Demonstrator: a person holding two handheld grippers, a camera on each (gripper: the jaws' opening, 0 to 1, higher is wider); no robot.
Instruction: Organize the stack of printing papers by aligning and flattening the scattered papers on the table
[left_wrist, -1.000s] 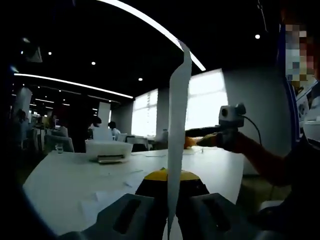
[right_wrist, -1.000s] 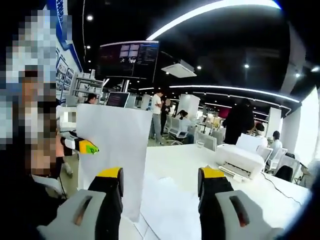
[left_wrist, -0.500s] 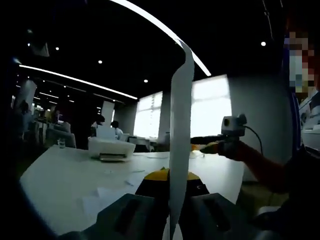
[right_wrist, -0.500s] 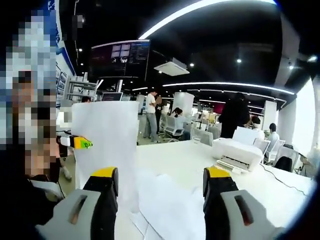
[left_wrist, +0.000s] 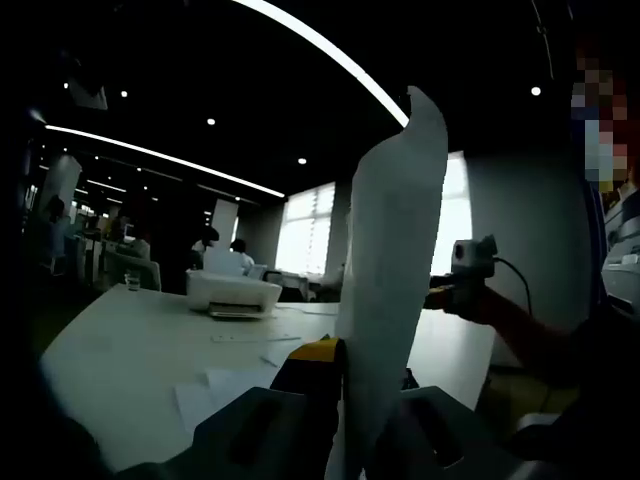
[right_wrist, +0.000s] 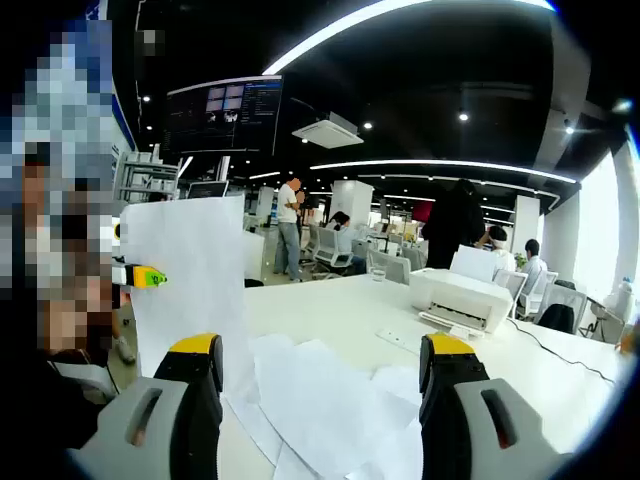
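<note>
Left gripper: my jaws are closed on an upright sheet of paper, pinched near its lower edge; the sheet stands tall between the yellow tips and curls slightly at the top.
Same sheet, right gripper view: upright sheet of paper stands at the near left end of the tabletop, with the left gripper's yellow-green tip at its left edge.
Right gripper: my jaws are spread wide, nothing between them; they hang above the scattered papers.
Scattered papers: loose white sheets overlapping at odd angles, flat on the tabletop just ahead of my right jaws.
Scattered papers, left gripper view: a few sheets lie left of my jaws; dim light, so edges are hard to read, possibly three sheets.
Printer: white, on the tabletop well beyond the papers.
Right gripper, left gripper view: held out past the sheet's right side.
</note>
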